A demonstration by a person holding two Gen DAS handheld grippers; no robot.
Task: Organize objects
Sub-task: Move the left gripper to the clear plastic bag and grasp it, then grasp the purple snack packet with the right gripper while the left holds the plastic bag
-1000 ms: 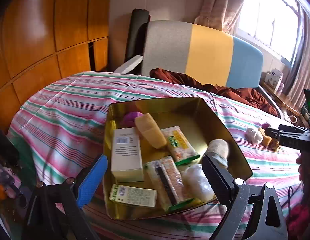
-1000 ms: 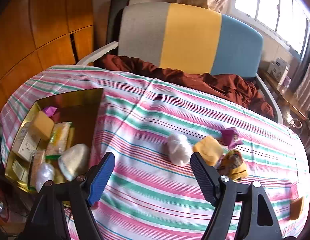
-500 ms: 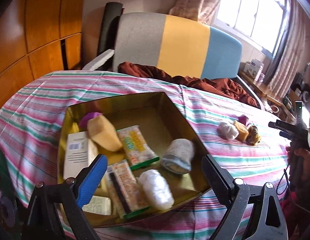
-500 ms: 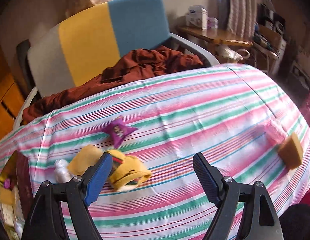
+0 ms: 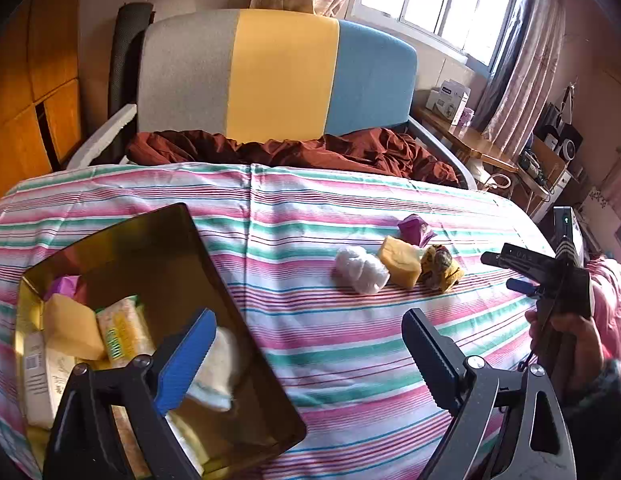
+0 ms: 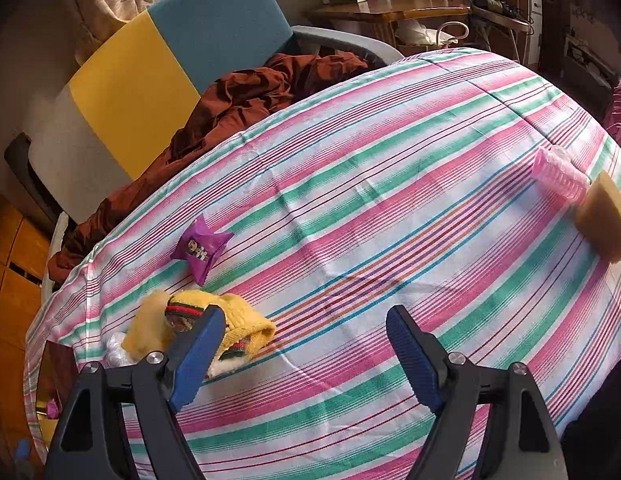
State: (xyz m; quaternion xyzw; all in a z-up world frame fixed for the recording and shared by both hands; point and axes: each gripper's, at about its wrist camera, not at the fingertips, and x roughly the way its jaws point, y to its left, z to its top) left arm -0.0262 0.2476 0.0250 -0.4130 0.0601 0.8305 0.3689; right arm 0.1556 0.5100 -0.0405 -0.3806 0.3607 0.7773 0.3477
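A gold tin (image 5: 214,280) at the left of the striped table holds several packets, a yellow sponge (image 5: 72,328) and a white box. On the cloth lie a white plastic wad (image 5: 360,270), a yellow sponge (image 5: 400,261), a yellow knitted item (image 5: 440,268) and a purple packet (image 5: 415,229). My left gripper (image 5: 306,356) is open and empty, over the tin's right edge. My right gripper (image 6: 304,346) is open and empty above the cloth, right of the knitted item (image 6: 230,324) and purple packet (image 6: 200,248). It also shows in the left wrist view (image 5: 522,268).
A pink roller (image 6: 558,174) and a tan sponge (image 6: 602,224) lie at the table's far right edge. A chair with grey, yellow and blue panels (image 5: 278,76) and a rust-brown cloth (image 5: 310,152) stand behind the table. A wooden side table (image 6: 390,8) is at the back right.
Both grippers have swung to the right. The left view now shows the loose items on the cloth, with the tin at lower left. The right view has left the tin and reached the table's right side.
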